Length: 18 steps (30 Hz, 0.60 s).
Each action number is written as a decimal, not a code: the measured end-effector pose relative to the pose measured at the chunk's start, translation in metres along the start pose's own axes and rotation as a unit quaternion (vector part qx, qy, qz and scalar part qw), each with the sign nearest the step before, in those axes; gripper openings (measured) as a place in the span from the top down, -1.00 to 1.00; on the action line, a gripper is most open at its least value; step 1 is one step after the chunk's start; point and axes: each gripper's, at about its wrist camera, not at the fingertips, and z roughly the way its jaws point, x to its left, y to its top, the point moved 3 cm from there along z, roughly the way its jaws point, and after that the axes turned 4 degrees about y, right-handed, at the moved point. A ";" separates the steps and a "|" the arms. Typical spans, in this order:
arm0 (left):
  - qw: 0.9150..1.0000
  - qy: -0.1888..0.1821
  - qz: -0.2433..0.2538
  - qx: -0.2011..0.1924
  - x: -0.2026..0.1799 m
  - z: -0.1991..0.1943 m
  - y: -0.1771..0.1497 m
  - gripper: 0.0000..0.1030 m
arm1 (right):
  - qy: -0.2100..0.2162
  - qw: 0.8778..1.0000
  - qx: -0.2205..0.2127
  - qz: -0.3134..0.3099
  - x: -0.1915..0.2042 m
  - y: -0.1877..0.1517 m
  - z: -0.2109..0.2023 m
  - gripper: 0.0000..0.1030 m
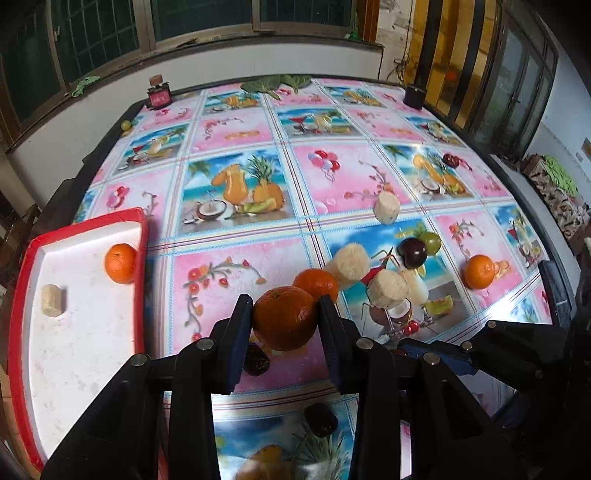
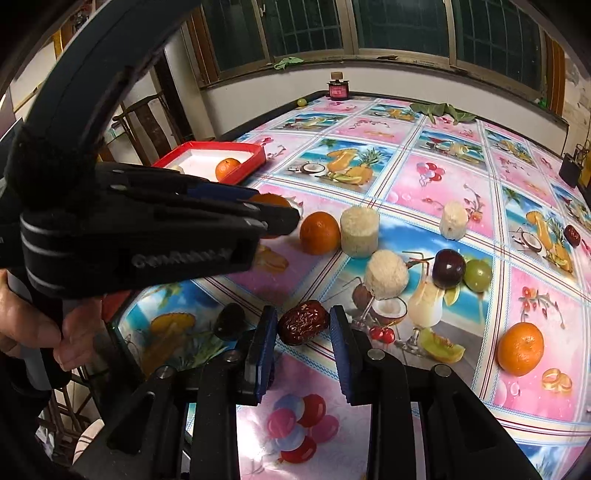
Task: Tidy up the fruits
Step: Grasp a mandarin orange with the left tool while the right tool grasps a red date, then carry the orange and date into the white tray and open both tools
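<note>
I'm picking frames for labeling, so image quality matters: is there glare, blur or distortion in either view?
Left wrist view: fisheye bends the table edge; white glare on the tablecloth at right; the orange in the left gripper is sharp. Right wrist view: same bending, dark lens rim, milder sheen.

We see a row of dark, green-framed windows point(image 1: 207, 18) above a white wall point(image 1: 229, 62) behind the table. A wooden chair point(image 2: 147, 125) stands at the left, and glass-fronted doors point(image 1: 517, 85) line the right side.
</note>
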 end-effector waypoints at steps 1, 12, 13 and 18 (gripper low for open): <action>1.000 -0.001 -0.003 -0.001 0.002 -0.002 0.000 0.35 | 0.000 1.000 0.000 0.000 0.000 0.001 0.000 0.42; 0.999 -0.006 -0.032 -0.023 0.024 -0.024 -0.001 0.35 | 0.012 1.000 -0.011 0.000 0.009 0.008 -0.010 0.42; 0.999 -0.005 -0.035 -0.025 0.027 -0.027 -0.001 0.35 | 0.014 1.000 -0.012 0.000 0.011 0.010 -0.011 0.42; 0.998 0.001 -0.050 -0.034 0.044 -0.039 -0.004 0.35 | 0.032 0.999 -0.017 -0.001 0.020 0.018 -0.014 0.42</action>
